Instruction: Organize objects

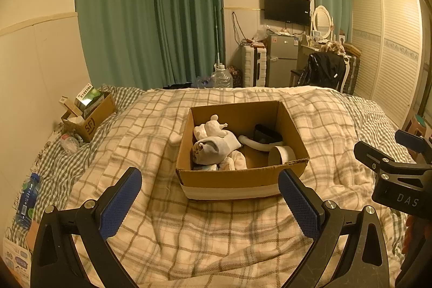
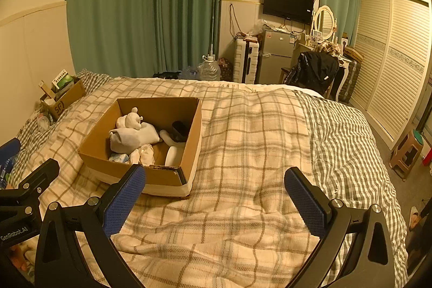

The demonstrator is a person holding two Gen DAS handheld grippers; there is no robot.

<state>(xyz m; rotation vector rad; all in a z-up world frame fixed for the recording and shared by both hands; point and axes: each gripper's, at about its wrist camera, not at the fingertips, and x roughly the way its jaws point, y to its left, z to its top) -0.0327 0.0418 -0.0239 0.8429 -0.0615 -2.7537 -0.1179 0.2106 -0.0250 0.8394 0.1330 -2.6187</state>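
The cardboard box (image 1: 237,180) sits at frame center on the plaid blanket (image 1: 216,234), with socks (image 1: 213,147) inside. Both the left gripper (image 1: 210,204) and the right gripper (image 2: 214,203) have their tongs wide apart, holding nothing.

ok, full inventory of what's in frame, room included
cardboard box: 1, brown, open, middle of the bed
white plush toy: 1, in the box, far left
rolled cloth: 1, white-grey, in the box, left
tape roll: 1, tan, in the box, near right corner
plaid blanket: 1, cream and brown, over the bed
small box: 1, brown, holds packets, by the wall
blue bottle: 1, at the bed's left edge
curtains: green, back wall
TV: 1, black, wall-mounted
left gripper: open, empty
right gripper: open, empty
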